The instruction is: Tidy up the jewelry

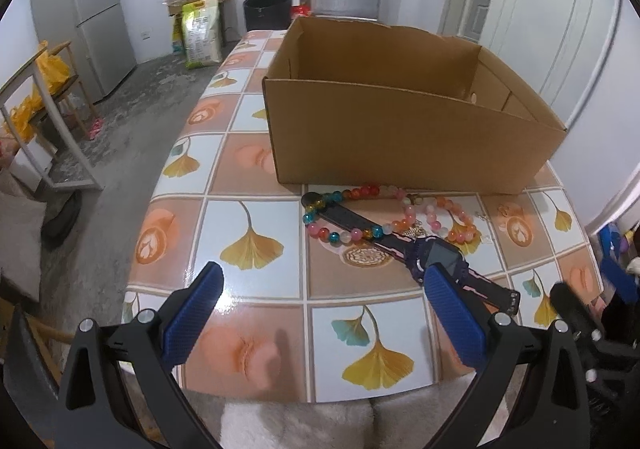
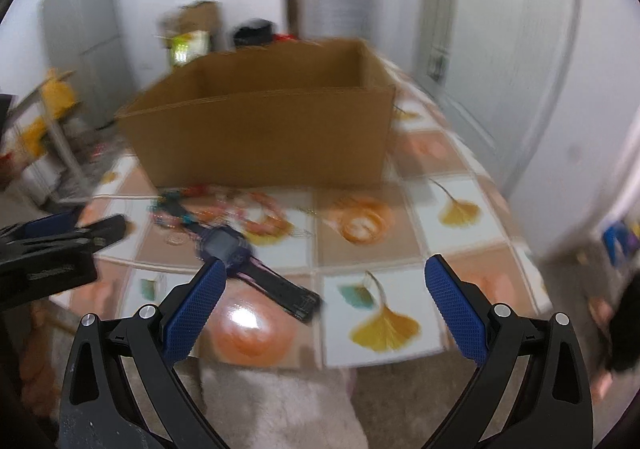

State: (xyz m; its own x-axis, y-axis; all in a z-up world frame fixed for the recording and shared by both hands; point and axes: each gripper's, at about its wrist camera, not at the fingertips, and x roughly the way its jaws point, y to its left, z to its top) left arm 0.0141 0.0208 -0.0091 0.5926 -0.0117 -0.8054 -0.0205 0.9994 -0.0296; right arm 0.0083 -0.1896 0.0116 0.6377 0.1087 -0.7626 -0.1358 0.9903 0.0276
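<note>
Left gripper [image 1: 324, 281] with blue-padded fingers [image 1: 200, 305] spread wide, holding nothing, poised over the near edge of a tiled table [image 1: 256, 169] patterned with ginkgo leaves. Right gripper [image 2: 322, 275] likewise spread wide and empty; its view is motion-blurred. Jewelry lies on the table just in front of an open cardboard box [image 1: 400, 137], which stands at 12 o'clock in both views. A multicoloured bead strand [image 1: 344, 205] and a pink-orange bead bracelet [image 1: 448, 217] overlap a purple-faced watch [image 1: 436, 253], whose dark strap runs diagonally. In the left view the watch sits at 2 o'clock, beside the right-hand finger; in the right view the watch [image 2: 228, 245] sits at 10 o'clock, beside the left-hand finger.
</note>
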